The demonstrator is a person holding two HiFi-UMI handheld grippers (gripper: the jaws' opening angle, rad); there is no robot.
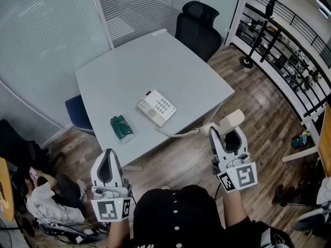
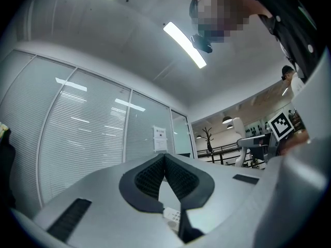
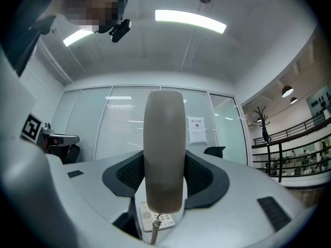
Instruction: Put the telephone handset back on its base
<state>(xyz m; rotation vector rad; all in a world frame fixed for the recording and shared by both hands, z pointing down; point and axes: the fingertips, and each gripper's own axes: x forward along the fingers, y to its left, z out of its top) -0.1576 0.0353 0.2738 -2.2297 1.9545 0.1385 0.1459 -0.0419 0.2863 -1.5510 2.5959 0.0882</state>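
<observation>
The cream telephone base point(image 1: 156, 108) with its keypad lies near the front edge of the grey table point(image 1: 119, 76). A coiled cord point(image 1: 178, 134) runs from the base off the table edge to the cream handset point(image 1: 231, 121). My right gripper point(image 1: 227, 137) is shut on the handset and holds it in the air off the table's front right. In the right gripper view the handset point(image 3: 164, 154) stands upright between the pads, with the base point(image 3: 156, 219) below. My left gripper point(image 1: 107, 156) hangs shut and empty in front of the table; its pads point(image 2: 155, 175) meet at the tips.
A green packet point(image 1: 121, 127) lies on the table left of the base. A black office chair point(image 1: 199, 22) stands at the far side and a blue chair point(image 1: 77, 112) at the left. A person point(image 1: 39, 195) sits on the floor at lower left. Glass partitions point(image 1: 51, 30) stand behind the table.
</observation>
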